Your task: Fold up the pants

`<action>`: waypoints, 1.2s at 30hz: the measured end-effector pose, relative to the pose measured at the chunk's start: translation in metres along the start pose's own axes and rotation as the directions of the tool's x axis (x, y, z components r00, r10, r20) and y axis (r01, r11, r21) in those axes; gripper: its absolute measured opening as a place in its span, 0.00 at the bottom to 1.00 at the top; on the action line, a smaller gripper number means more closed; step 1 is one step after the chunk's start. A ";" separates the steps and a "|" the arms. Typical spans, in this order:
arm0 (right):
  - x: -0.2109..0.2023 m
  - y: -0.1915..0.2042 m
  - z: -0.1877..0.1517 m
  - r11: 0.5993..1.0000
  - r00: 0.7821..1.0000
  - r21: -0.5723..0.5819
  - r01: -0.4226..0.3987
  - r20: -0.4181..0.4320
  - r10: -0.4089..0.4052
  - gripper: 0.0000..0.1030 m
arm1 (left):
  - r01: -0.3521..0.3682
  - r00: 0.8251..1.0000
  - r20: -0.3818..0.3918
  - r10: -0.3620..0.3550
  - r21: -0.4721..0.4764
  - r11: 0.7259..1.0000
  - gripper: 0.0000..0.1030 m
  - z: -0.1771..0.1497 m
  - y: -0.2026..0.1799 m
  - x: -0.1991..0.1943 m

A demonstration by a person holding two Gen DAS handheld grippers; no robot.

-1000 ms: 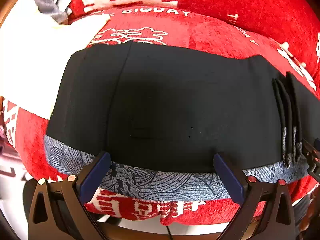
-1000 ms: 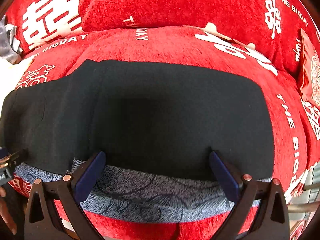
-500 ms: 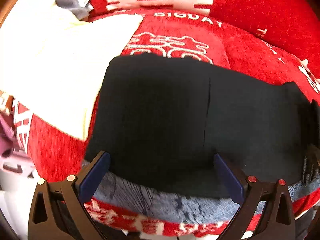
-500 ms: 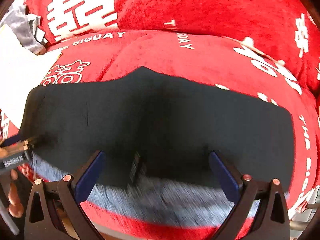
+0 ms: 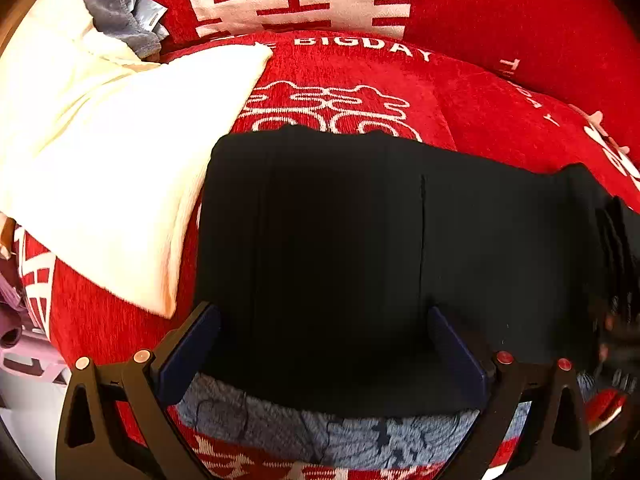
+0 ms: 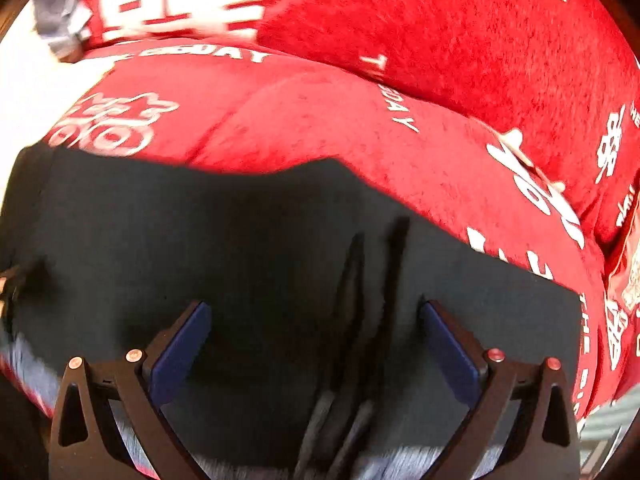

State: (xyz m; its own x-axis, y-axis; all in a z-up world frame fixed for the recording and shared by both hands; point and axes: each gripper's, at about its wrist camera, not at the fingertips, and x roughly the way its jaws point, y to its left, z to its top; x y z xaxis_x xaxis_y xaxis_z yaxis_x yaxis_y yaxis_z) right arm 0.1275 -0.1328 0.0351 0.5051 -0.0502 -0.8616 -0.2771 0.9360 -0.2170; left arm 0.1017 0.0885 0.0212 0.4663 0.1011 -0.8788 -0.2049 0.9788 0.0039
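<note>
Your left gripper (image 5: 320,344) has its jaws spread wide, gripping nothing, and so does your right gripper (image 6: 312,340); each hovers low over the black cloth pants (image 5: 360,248), which lie flat across the red plush cushion with white lettering (image 5: 460,96). The cloth runs between and ahead of both sets of fingers, its near edge just behind their tips, over a blue-grey patterned fleece (image 5: 312,432). That spread looks meant for pinching the near edge, as I judge it. In front of your right gripper dark strap-like folds (image 6: 360,300) stand up. Left of your left gripper lies a cream-white cloth (image 5: 120,160).
</note>
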 end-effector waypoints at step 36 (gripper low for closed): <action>0.060 0.140 0.121 0.465 0.704 -0.533 -0.706 -0.458 0.543 0.99 | 0.209 0.978 -0.007 -0.209 0.010 0.978 1.00 -0.057 0.051 -0.010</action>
State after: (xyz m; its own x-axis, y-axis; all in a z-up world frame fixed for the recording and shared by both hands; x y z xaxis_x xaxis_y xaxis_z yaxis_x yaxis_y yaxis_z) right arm 0.2184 0.0371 0.0087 -0.1697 0.3132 -0.9344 -0.9217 0.2852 0.2630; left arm 0.0372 0.1274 0.0029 0.4928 -0.1071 -0.8635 -0.0941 0.9800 -0.1752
